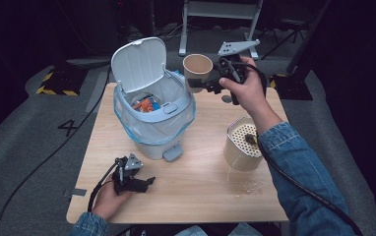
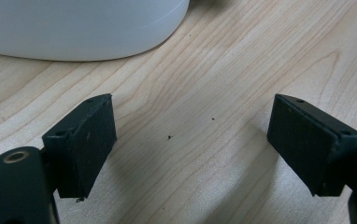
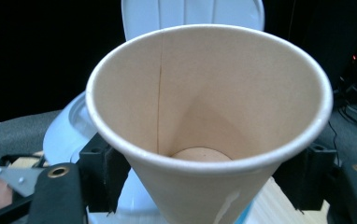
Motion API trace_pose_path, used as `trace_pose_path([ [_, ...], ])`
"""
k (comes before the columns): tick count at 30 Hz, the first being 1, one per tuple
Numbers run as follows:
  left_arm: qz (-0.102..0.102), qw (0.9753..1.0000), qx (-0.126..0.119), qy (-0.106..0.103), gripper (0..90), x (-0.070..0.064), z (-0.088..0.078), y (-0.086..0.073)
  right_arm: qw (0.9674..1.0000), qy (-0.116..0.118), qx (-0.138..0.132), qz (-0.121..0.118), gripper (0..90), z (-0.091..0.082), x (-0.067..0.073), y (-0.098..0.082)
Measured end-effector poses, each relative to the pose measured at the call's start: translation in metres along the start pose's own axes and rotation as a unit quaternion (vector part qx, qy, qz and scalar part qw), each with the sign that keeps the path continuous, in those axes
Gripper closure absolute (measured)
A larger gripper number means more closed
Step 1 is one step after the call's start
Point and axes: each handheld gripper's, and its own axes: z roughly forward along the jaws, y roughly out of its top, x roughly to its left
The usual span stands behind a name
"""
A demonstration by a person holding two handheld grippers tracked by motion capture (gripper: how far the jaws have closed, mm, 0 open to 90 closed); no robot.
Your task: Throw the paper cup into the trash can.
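Right gripper (image 1: 203,84) is clamped on a paper cup (image 1: 197,69), 1 jaw on each side of the cup's lower wall, cup upright and held up in the air just beside the bin's far right edge, above the table's back edge. In the right gripper view the cup (image 3: 204,116) sits mouth toward the camera, inside looks empty, seam line down the inner wall, a pale streak on the outside near the bottom; the bin lid (image 3: 190,14) stands behind it. Bin (image 1: 154,118) is white with a pedal at the front, lid (image 1: 139,64) flipped up, clear bag liner folded over the rim, some orange and blue packaging inside. Left gripper (image 1: 149,183) rests low on the wooden table (image 1: 201,196) near the front left, just in front of the bin, in the person's left hand (image 1: 106,199); jaws stand wide apart with nothing between them, bare wood and a few dark crumbs under them in the left gripper view, bin base (image 2: 74,28) just beyond. A beige perforated-top container (image 1: 242,143) stands on the right side of the table, partly behind the right forearm's denim sleeve (image 1: 299,167), with a wet-looking patch and crumbs on the wood in front of it
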Motion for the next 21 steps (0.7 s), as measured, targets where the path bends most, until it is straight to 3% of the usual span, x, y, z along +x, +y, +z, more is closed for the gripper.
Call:
trace_pose_path([
  [9,0.000,1.0000,0.000,0.000,15.7,0.000,0.000,0.000,0.9998,0.013,-0.011,-0.009,28.2,0.036,0.009,0.009],
  [21,0.000,1.0000,0.000,0.000,15.7,0.000,0.000,0.000,0.9997,0.017,0.014,-0.011,28.2,0.072,0.015,0.004],
])
